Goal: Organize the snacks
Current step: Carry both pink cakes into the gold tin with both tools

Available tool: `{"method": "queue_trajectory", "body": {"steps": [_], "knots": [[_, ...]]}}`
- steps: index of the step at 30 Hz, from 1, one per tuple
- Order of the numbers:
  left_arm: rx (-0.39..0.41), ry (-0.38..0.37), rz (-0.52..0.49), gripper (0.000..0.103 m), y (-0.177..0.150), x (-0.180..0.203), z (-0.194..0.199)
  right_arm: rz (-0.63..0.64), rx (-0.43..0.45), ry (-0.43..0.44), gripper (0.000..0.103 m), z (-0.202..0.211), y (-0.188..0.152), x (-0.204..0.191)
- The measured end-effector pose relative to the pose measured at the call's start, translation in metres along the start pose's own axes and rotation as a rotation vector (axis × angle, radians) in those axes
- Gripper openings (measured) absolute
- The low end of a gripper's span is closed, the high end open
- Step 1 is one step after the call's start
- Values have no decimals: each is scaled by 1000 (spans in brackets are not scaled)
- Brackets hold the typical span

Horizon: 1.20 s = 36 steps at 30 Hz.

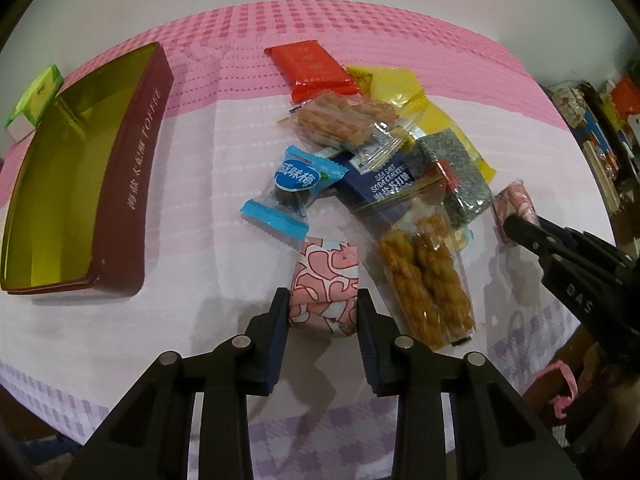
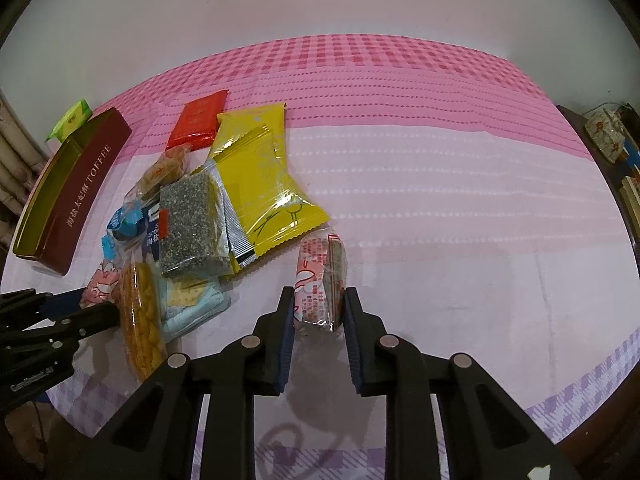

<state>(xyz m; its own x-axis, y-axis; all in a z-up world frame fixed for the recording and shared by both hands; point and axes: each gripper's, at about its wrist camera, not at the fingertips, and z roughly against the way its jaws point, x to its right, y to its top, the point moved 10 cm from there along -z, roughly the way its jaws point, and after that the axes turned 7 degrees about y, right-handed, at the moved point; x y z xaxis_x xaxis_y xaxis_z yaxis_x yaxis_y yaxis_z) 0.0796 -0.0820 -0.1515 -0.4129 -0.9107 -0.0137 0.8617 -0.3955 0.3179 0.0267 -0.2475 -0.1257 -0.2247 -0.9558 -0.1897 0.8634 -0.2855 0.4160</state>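
Note:
My left gripper (image 1: pixel 323 304) is shut on a pink-and-white patterned snack packet (image 1: pixel 325 276) at the near edge of the snack pile. My right gripper (image 2: pixel 319 304) is shut on a second pink-printed packet (image 2: pixel 320 280) that lies to the right of the pile; the same packet (image 1: pixel 514 204) shows at the tip of the right gripper in the left wrist view. The pile holds a blue candy (image 1: pixel 290 192), twisted fried snacks (image 1: pixel 426 280), a seaweed bar (image 2: pixel 188 224), a yellow packet (image 2: pixel 264 172) and a red packet (image 1: pixel 310 66). An open maroon toffee tin (image 1: pixel 80 176) stands at the left.
A green box (image 1: pixel 38 94) sits behind the tin at the far left. The table wears a pink and white checked cloth (image 2: pixel 440 208), bare to the right of the pile. Shelves with clutter (image 1: pixel 600 128) stand beyond the right edge.

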Motion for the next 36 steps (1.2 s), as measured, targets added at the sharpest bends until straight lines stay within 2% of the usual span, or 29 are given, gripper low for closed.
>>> {"method": "queue_trajectory", "body": {"steps": [10,22,26,30,36], "knots": [[15,-21,-17,32,-13,-11,21,26,-11,-17,20,-1,-1,-1],[95,-14,-15,32,5,-29,57,45,-5,-37,20,-2,0,-4],[128,36,18,32,19,-62,64,53,-3,-42,20,-3,0,-5],[148,105,74,32,31,-112,61,50,-2,-39,19,-2,0,-3],[125,193,157,32,36,-194,40,47,8,-62,19,0,0,-1]]}}
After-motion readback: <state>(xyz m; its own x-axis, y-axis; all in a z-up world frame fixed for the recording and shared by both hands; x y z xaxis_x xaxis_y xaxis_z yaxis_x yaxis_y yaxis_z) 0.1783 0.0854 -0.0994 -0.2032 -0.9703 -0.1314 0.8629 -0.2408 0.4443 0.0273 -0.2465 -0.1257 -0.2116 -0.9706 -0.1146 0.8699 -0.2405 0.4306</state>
